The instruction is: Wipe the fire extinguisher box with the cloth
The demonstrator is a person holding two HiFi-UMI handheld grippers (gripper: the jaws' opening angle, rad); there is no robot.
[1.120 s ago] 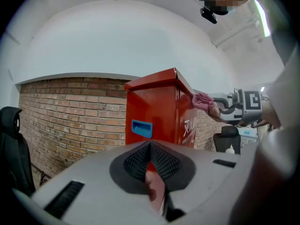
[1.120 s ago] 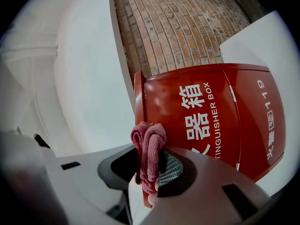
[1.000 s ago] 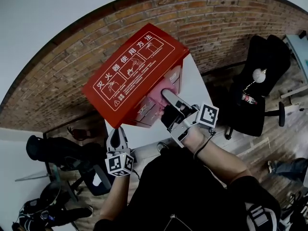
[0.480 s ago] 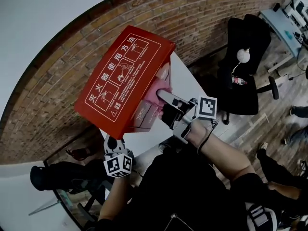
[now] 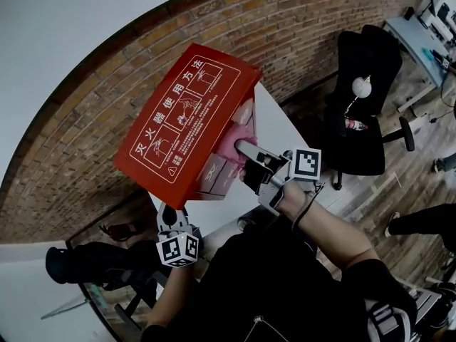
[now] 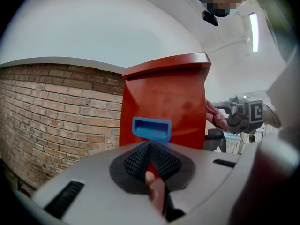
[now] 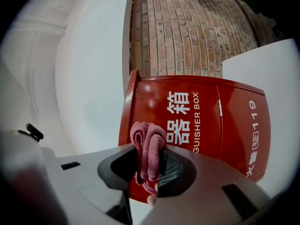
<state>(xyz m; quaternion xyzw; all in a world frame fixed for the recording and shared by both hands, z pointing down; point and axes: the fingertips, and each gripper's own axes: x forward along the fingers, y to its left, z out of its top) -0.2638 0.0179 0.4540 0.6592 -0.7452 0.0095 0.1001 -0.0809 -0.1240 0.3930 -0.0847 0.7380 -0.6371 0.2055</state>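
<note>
Bunched pink terry cloth (image 7: 149, 146), glossy red box (image 7: 211, 125)

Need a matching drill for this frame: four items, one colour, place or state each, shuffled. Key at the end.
1. cloth
2. fire extinguisher box
3. left gripper
4. handle

A. shut, nothing in it
B. blue, on the box face toward the left gripper
C. red, beside the brick wall
D. pink, clamped in the right gripper

Pairs: 1-D, 2-C, 3-A, 4-B
</note>
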